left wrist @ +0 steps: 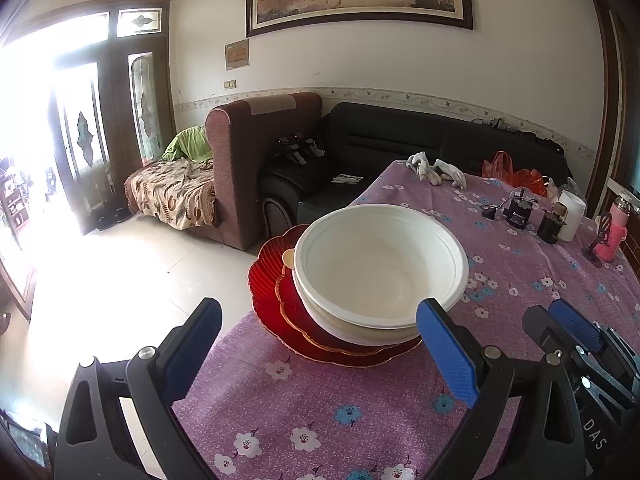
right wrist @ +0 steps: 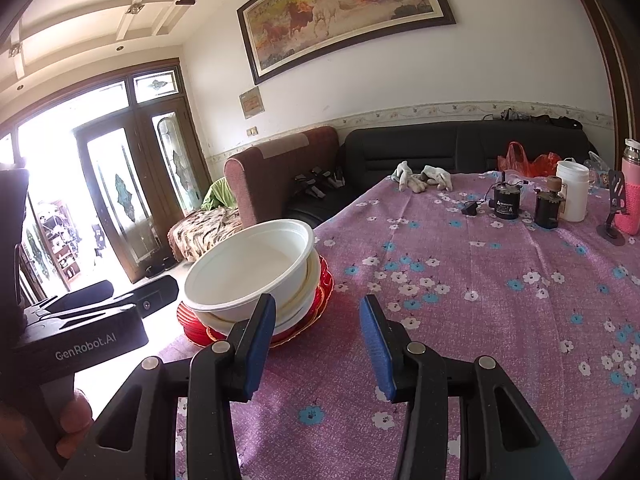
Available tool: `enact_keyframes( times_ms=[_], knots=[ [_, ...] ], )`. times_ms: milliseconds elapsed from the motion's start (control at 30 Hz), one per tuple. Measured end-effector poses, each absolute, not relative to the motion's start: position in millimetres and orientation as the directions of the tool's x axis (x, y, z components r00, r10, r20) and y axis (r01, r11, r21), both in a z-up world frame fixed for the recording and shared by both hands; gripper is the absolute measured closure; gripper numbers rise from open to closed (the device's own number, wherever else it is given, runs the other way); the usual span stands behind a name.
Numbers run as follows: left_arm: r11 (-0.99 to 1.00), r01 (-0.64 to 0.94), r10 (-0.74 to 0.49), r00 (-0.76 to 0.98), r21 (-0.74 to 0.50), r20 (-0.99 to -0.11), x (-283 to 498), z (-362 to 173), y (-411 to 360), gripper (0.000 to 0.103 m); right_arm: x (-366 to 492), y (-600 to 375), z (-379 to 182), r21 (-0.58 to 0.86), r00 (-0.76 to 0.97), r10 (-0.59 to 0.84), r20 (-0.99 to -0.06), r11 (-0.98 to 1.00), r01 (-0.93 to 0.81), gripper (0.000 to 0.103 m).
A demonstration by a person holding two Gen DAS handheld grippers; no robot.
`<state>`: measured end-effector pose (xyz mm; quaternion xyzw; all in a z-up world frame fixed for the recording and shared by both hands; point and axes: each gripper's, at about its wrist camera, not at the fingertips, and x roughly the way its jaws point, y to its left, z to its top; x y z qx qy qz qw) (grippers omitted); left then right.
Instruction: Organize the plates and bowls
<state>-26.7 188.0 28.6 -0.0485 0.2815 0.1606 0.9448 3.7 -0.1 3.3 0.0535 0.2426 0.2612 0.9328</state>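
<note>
in the left wrist view, the left gripper [left wrist: 320,348] is hovering with its jaws wide apart and nothing between them, just before the white bowls [left wrist: 382,268], which are sitting nested on red plates [left wrist: 272,300] at the edge of the table [left wrist: 520,272].

in the right wrist view, the right gripper [right wrist: 318,344] is hanging with jaws apart, gripping nothing, beside the bowls [right wrist: 248,272] and plates [right wrist: 324,280].
</note>
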Motion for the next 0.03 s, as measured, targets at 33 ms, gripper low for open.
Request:
enact_keyframes(
  times_ms=[33],
  knots=[
    [0.946,-0.325,0.266,0.792,-0.010,-0.550,-25.9,28.7,188.8,0.005,3.8,-0.1,3.2,0.226,0.745,0.513,-0.426,0.858,-0.461,0.055]
  ],
)
